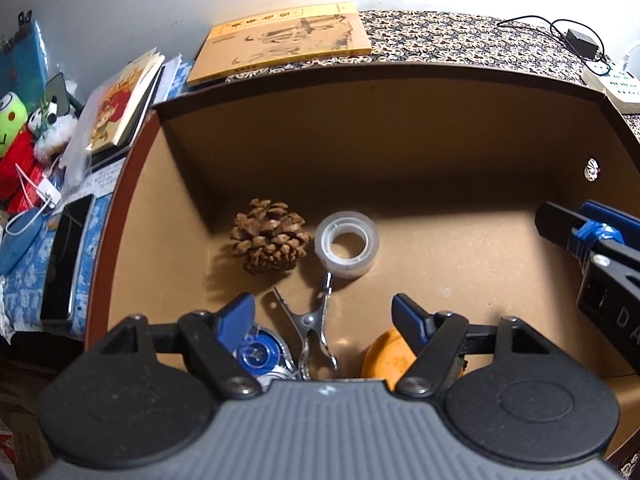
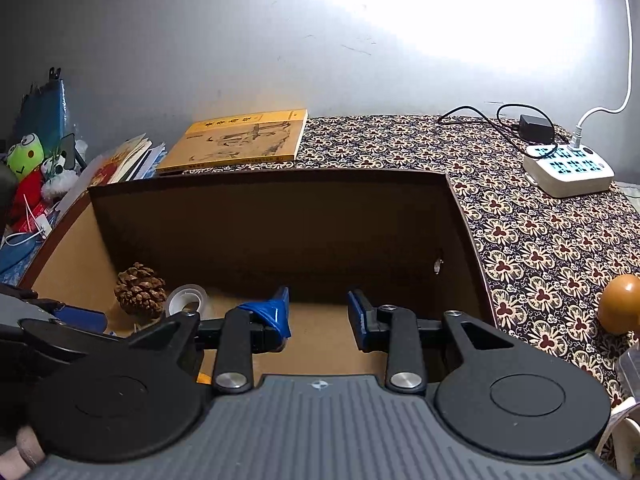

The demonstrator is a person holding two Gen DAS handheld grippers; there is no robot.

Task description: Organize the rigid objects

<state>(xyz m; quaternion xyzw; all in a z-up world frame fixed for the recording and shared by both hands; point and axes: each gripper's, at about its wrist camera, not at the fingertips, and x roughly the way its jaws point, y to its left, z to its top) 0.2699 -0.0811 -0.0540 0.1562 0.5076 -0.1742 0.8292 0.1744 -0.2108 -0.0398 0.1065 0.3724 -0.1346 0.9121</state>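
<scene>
both grippers, left (image 1: 324, 316) and right (image 2: 318, 316), hover spread over the box (image 1: 360, 140).

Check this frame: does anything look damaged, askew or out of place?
Blue tape on the right gripper hangs loose and crumpled from one finger. An orange ball sits on the patterned cloth, outside the cardboard box. Nothing else stands out.

Patterned tablecloth (image 2: 540, 216), bearing cardboard box (image 2: 466, 240), yellow book (image 2: 240, 140), power strip (image 2: 568, 172), orange ball (image 2: 620, 304)
</scene>
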